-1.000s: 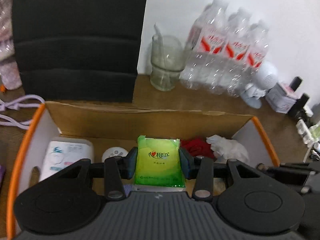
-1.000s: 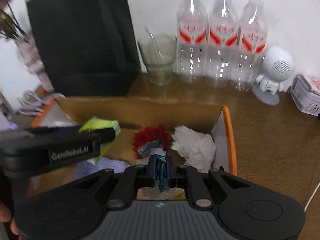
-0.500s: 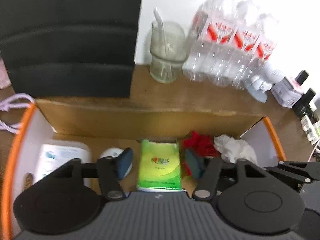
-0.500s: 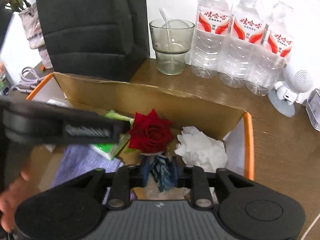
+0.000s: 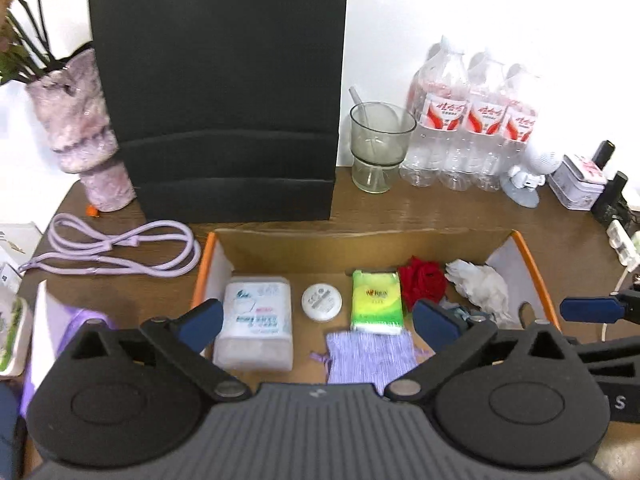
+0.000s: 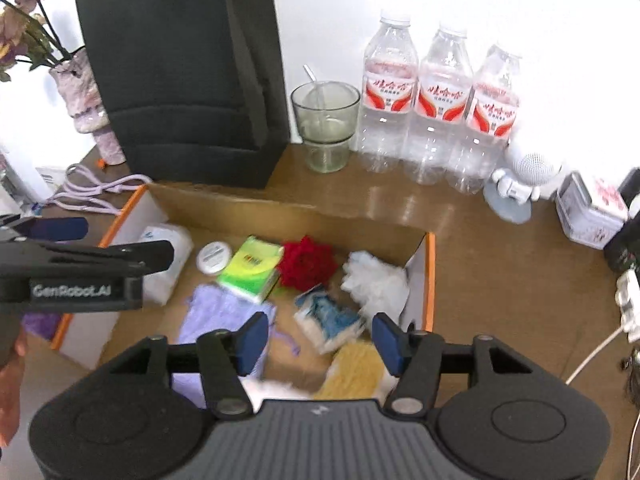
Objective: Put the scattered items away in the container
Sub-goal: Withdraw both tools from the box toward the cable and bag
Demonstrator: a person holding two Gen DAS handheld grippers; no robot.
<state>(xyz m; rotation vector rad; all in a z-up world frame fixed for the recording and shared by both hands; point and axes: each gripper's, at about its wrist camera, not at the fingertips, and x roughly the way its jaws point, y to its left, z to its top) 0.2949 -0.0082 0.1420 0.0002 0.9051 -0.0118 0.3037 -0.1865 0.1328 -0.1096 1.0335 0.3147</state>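
An orange-edged cardboard box (image 5: 536, 276) holds a white mask pack (image 5: 254, 320), a round white tin (image 5: 321, 303), a green tissue pack (image 5: 376, 301), a red rose (image 5: 424, 284), crumpled white tissue (image 5: 480, 288) and a purple pouch (image 5: 368, 354). My left gripper (image 5: 318, 320) hangs above the box, its jaws opening wide with nothing pressed between them. In the right wrist view my right gripper (image 6: 320, 340) hovers over the box (image 6: 430, 280). Its jaws are opening, and a blue-white packet (image 6: 328, 316) lies loose below them beside the rose (image 6: 306, 262).
Behind the box stand a black paper bag (image 5: 220, 92), a glass cup with a straw (image 5: 378, 146) and three water bottles (image 5: 468, 128). A vase (image 5: 88, 132) and a purple cord (image 5: 120, 248) are on the left. A white figurine (image 5: 528, 176) and a tin (image 5: 578, 184) are on the right.
Both grippers rose and opened. The left one let go of the green tissue pack and the right one let go of the blue-white packet. Both items now lie in the box.
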